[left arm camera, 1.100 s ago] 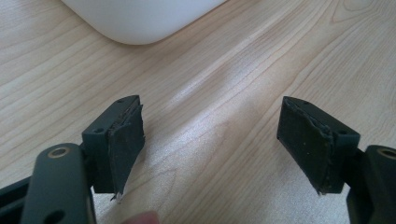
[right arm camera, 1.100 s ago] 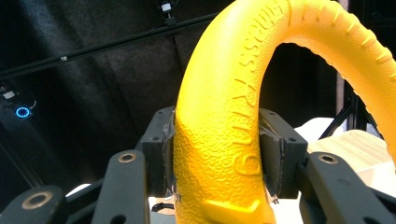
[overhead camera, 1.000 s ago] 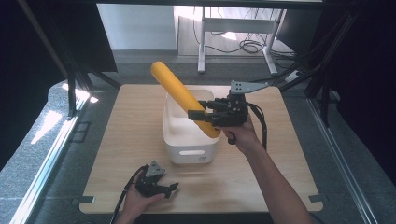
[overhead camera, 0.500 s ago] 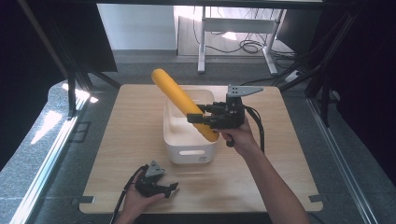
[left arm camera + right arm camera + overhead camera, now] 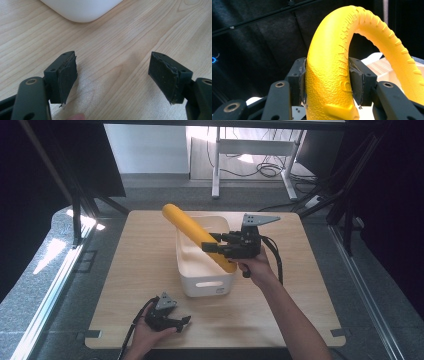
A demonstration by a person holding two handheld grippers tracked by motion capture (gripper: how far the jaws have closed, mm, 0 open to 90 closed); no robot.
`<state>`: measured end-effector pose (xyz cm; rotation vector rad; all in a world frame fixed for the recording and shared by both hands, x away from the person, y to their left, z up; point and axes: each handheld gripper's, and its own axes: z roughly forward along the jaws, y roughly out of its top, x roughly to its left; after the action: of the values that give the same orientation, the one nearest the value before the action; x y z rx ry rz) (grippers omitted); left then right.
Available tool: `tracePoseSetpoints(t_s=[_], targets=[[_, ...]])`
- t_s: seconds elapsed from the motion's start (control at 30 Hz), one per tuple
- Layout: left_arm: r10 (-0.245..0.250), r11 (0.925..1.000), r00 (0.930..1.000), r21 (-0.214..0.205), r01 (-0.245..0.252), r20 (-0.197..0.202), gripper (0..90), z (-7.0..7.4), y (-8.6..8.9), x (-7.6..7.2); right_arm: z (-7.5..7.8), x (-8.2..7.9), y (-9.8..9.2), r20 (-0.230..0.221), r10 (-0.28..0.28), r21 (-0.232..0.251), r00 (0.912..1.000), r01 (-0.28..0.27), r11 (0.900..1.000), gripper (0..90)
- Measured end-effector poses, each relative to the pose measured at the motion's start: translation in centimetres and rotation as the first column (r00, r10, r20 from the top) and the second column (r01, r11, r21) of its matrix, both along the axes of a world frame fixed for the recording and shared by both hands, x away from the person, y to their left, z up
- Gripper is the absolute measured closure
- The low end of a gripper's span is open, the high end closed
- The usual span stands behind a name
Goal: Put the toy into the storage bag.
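Right gripper (image 5: 214,246) pinching the yellow banana toy (image 5: 197,236), tilted over the white bin (image 5: 205,282) mid-table (image 5: 130,270). Left gripper (image 5: 175,322) parked near the front edge, jaws spread, bin corner just ahead.

Looking along the left gripper (image 5: 113,77), its two black jaws standing wide apart with nothing between them, worn pads (image 5: 68,80) facing each other. Hovering low over a pale wooden table (image 5: 120,47), with a rounded corner of a white bin (image 5: 80,8) lying just ahead.
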<state>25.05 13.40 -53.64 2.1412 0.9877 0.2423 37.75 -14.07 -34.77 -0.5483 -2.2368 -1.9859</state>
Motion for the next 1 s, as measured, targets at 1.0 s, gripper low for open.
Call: tracePoseSetpoints(t_s=[1.0], targets=[[-0.011,0.9999,0.9999,0.010,0.011,-0.006,23.1,-0.1,-0.1,0.0,-2.2,0.2,-1.8,0.010,-0.072,-0.104,0.9973,0.073,0.9919,38.6]])
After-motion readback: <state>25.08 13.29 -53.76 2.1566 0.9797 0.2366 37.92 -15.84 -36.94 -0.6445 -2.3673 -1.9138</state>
